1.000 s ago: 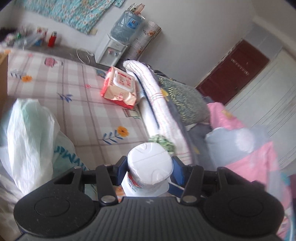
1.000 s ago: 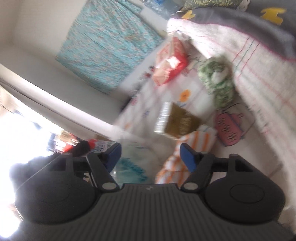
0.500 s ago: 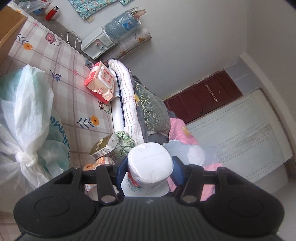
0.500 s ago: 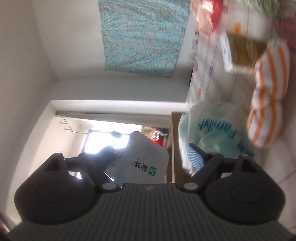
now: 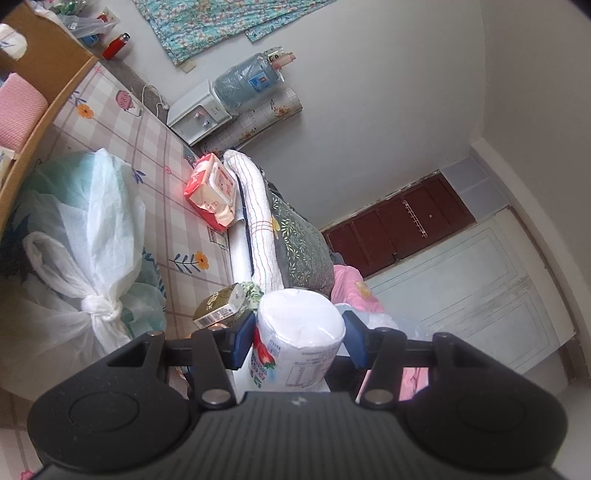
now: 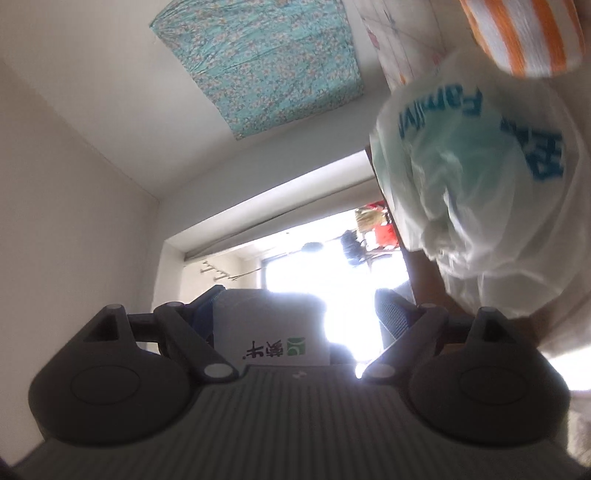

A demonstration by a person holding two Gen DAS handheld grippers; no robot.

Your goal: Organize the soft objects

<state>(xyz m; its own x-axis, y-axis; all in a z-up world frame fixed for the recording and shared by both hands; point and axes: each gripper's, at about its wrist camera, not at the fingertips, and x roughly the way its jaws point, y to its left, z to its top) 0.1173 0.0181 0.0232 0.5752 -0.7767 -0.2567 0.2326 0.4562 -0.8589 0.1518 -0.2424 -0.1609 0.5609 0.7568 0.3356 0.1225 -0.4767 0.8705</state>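
My left gripper [image 5: 299, 341] is shut on a wrapped white toilet paper roll [image 5: 297, 341] and holds it above the checked bed sheet [image 5: 147, 147]. A red wet-wipes pack [image 5: 212, 194], a rolled white towel [image 5: 256, 221] and a small green carton [image 5: 218, 304] lie on the bed beyond it. My right gripper [image 6: 299, 317] is open; a white box with a green logo [image 6: 269, 328] sits between its jaws against the left finger, with a gap to the right finger. A white plastic bag with blue print [image 6: 476, 147] and an orange-striped cushion [image 6: 524, 33] are at the upper right.
A knotted white plastic bag [image 5: 74, 251] fills the left of the bed. A cardboard box [image 5: 40, 96] with a pink item stands at far left. A water dispenser [image 5: 229, 99], a green pillow [image 5: 301, 247] and pink bedding [image 5: 351, 284] lie beyond. A bright window [image 6: 332, 273] glares.
The left gripper lifted and tilted with the roll, bringing the cardboard box into view. The right gripper swung away from the bed toward the window, and the white box appeared between its jaws.
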